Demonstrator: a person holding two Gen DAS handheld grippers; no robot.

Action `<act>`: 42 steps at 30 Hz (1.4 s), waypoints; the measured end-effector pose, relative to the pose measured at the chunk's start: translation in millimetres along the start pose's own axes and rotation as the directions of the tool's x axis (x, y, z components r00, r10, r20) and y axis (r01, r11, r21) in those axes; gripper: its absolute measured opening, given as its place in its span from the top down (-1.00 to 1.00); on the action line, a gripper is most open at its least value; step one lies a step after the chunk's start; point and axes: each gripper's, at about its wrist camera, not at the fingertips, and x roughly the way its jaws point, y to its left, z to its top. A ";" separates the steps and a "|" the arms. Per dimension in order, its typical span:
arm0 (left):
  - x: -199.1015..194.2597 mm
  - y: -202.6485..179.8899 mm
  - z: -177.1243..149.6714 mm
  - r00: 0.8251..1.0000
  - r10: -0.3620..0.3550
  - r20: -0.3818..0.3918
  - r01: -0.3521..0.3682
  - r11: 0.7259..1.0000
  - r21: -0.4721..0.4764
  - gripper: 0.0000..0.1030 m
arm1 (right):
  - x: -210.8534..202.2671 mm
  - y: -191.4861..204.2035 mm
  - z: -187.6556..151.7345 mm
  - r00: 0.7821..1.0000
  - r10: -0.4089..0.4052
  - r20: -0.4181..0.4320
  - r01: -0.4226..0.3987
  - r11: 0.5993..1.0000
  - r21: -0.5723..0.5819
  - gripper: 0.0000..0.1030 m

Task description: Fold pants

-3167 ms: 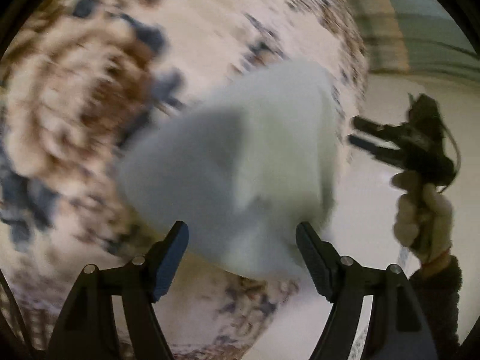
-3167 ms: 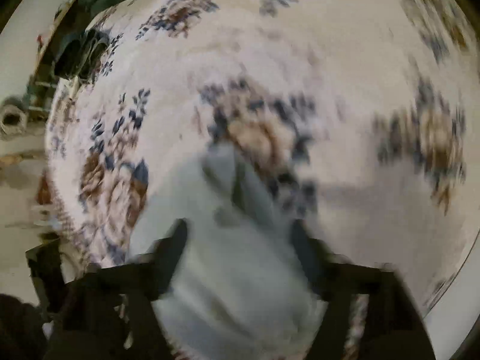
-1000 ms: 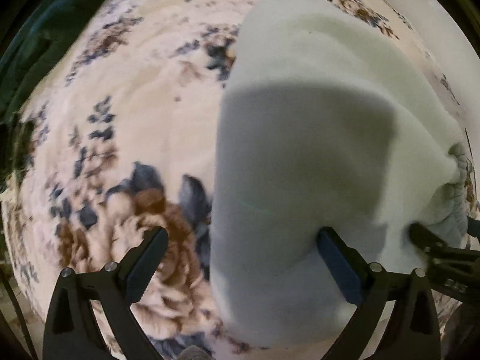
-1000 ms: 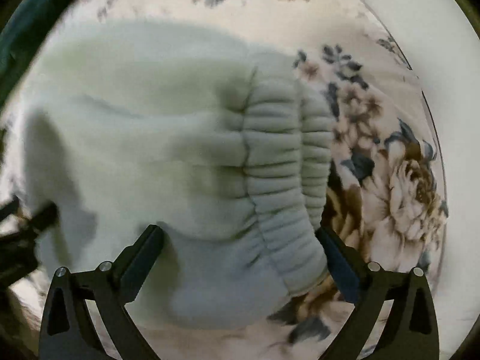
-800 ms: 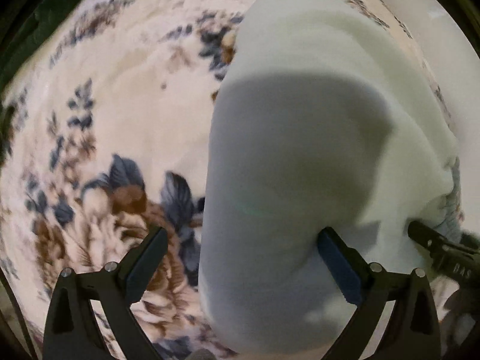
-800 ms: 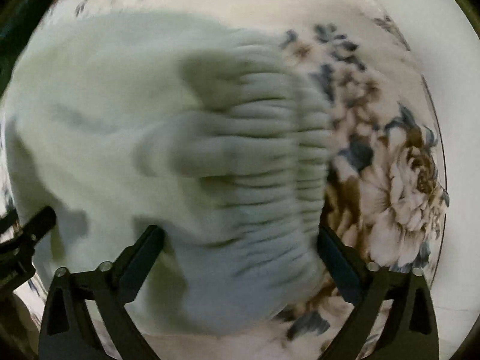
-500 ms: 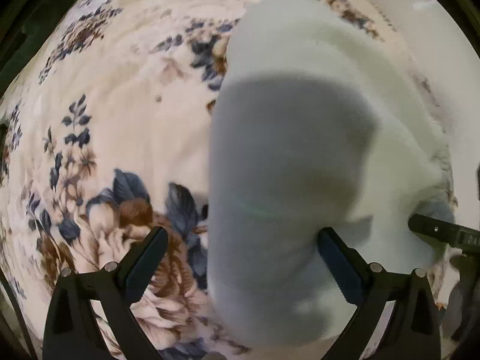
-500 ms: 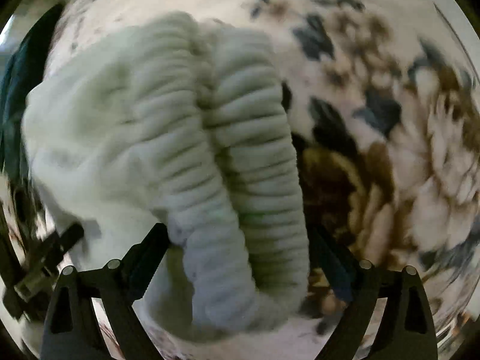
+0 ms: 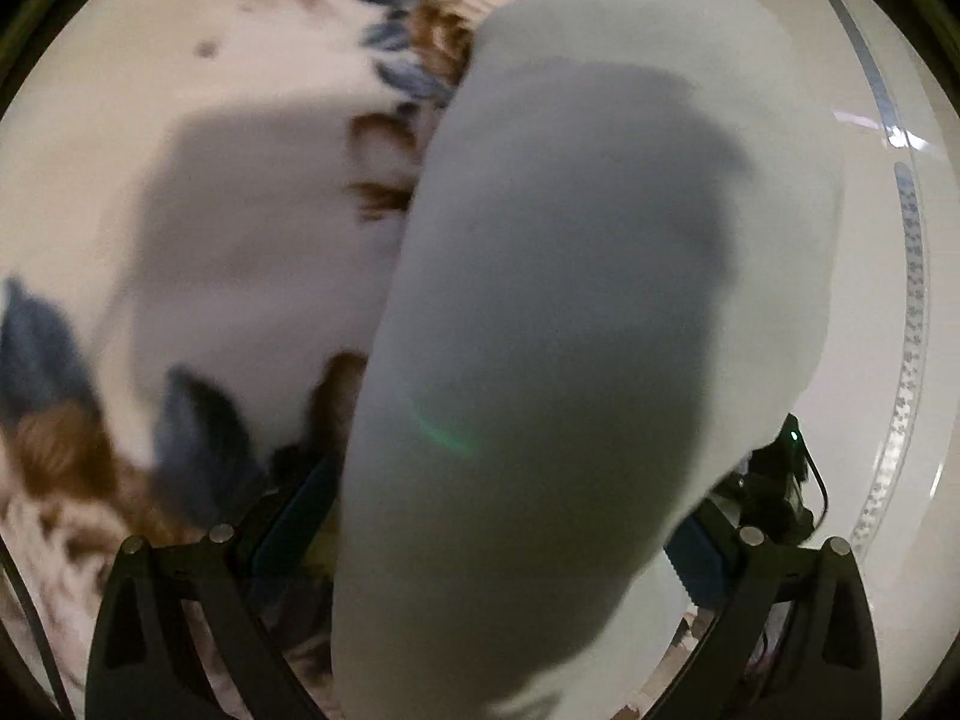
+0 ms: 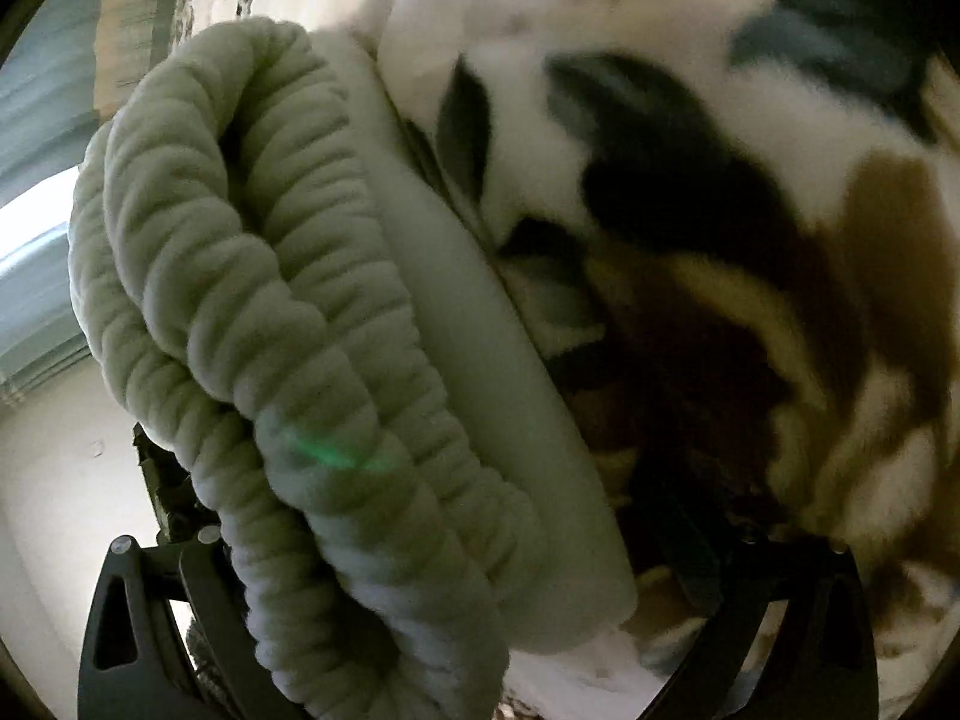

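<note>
Pants (image 9: 558, 330), pale grey-green fleece, lay as a thick multi-layer bundle on the floral blanket (image 9: 252, 48), near its edge by the pale floor (image 9: 888, 360). In the right wrist view the ribbed elastic waistband (image 10: 288, 300) showed stacked in approx. three rolls w/ a smooth layer alongside. Judgement: folding mostly done; bundle compact, no loose leg seen trailing. Left to do, probably: one more fold or a tidy/flatten, then let go. Can't confirm final shape.

Left gripper (image 9: 498, 552): jaws stood wide, bundle filling the gap btwn them. Both blue pads partly covered by cloth, so whether they pressed on it or just straddled it: can't tell.

Right gripper (image 10: 456, 576): jaws at widest, after a brief dip and reopening. Waistband end sat btwn them, nearer the camera-left finger. The other finger was lost in dark blur over the blanket. No clear pinch seen; read as straddling, not gripping.

Hidden / unclear:
- Both views blurred by motion; the blanket pattern smeared.
- Underside of bundle and far end of the legs not visible in either view.
- Bundle blocked most of the left view; a dark piece of the other tool (image 9: 774, 480) poked out behind it at lower right.
- Green glint on the cloth in both views was prob. lens flare.
- Person's hands not in view.
</note>
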 end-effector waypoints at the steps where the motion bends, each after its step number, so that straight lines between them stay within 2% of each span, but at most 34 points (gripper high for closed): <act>1: 3.0 0.3 2.6 1.000 -0.008 -0.009 0.008 1.000 -0.001 -1.00 | 1.1 0.6 4.1 1.000 0.006 -0.003 -0.006 1.000 -0.002 -1.00; 6: 17.0 -1.4 7.5 0.996 -0.059 -0.068 0.059 0.998 0.001 -1.00 | 13.3 10.7 28.4 0.997 0.063 -0.050 -0.062 0.998 0.010 -1.00; 8: 14.6 -4.5 5.0 0.996 -0.058 -0.063 0.059 0.998 0.013 -1.00 | 15.8 30.1 26.3 0.987 0.149 -0.067 -0.151 0.988 -0.026 -1.00; 11: 19.1 0.6 2.9 0.995 -0.072 -0.075 0.073 0.997 0.010 -1.00 | 21.6 44.5 24.1 0.991 0.089 -0.100 -0.101 0.988 -0.115 -1.00; 13: 26.8 1.2 7.5 0.992 -0.092 -0.091 0.092 0.996 -0.001 -1.00 | 30.1 32.9 33.8 0.991 0.076 -0.107 -0.086 0.993 -0.086 -1.00; 14: 29.3 -1.8 9.7 0.992 -0.089 -0.090 0.090 0.996 0.002 -1.00 | 34.3 26.0 40.2 0.989 0.099 -0.106 -0.104 0.993 -0.047 -1.00; 16: 31.5 -13.3 10.0 0.994 -0.054 -0.098 0.059 0.997 0.050 -0.97 | 38.6 27.9 46.9 0.989 0.106 -0.107 -0.109 0.994 -0.025 -1.00; 19: 25.4 -30.4 5.8 0.997 -0.009 -0.074 0.017 0.995 0.097 -0.73 | 37.2 49.7 40.9 0.993 0.067 -0.099 -0.077 0.992 -0.102 -1.00; 20: 21.4 -34.4 4.2 0.998 -0.008 -0.063 0.014 0.994 0.105 -0.56 | 35.6 56.6 37.0 0.995 0.048 -0.085 -0.059 0.990 -0.128 -0.98; 22: 9.7 -43.2 1.2 0.999 0.013 -0.037 -0.008 0.991 0.132 -0.39 | 31.2 66.6 30.7 0.997 0.039 -0.059 -0.048 0.986 -0.158 -0.90; 23: 3.8 -49.1 -0.8 0.999 0.023 -0.022 -0.019 0.989 0.148 -0.34 | 29.4 70.1 28.5 0.998 0.032 -0.052 -0.041 0.984 -0.172 -0.78; 24: -1.5 -55.8 -3.1 0.999 0.027 -0.016 -0.024 0.986 0.165 -0.32 | 26.5 74.0 25.6 0.999 0.013 -0.040 -0.020 0.982 -0.188 -0.63; 27: -13.2 -73.2 -9.2 0.999 0.049 0.005 -0.049 0.979 0.198 -0.30 | 19.9 81.5 18.3 0.999 0.031 -0.011 -0.033 0.980 -0.196 -0.33; 29: -26.9 -87.2 -9.7 0.997 0.067 0.038 -0.074 0.971 0.225 -0.30 | 15.0 93.1 11.6 0.998 0.064 0.002 -0.062 0.975 -0.212 -0.29; 30: -32.8 -91.3 -11.8 0.997 0.064 0.047 -0.073 0.971 0.230 -0.29 | 13.1 102.0 7.9 0.999 0.045 0.018 -0.040 0.971 -0.237 -0.26; 31: -43.3 -95.7 -15.2 0.995 0.070 0.069 -0.084 0.969 0.231 -0.29 | 19.4 108.8 -8.1 0.998 0.060 0.023 -0.053 0.969 -0.242 -0.26; 36: -94.5 -98.1 -40.8 0.990 0.065 0.127 -0.091 0.974 0.207 -0.28 | 14.3 147.2 -24.8 0.994 0.105 0.025 -0.093 0.952 -0.293 -0.22; 37: -107.1 -97.0 -53.5 0.988 0.061 0.143 -0.087 0.978 0.189 -0.28 | 14.6 157.6 -25.9 0.993 0.114 0.016 -0.104 0.947 -0.305 -0.22; 41: -159.8 -91.8 -70.9 0.979 0.067 0.190 -0.098 0.982 0.160 -0.28 | 22.7 212.7 -49.8 0.990 0.141 0.000 -0.132 0.928 -0.348 -0.21; 42: -170.3 -85.5 -54.5 0.977 0.067 0.202 -0.099 0.983 0.153 -0.28 | 29.1 225.6 -58.1 0.989 0.148 -0.010 -0.142 0.923 -0.357 -0.22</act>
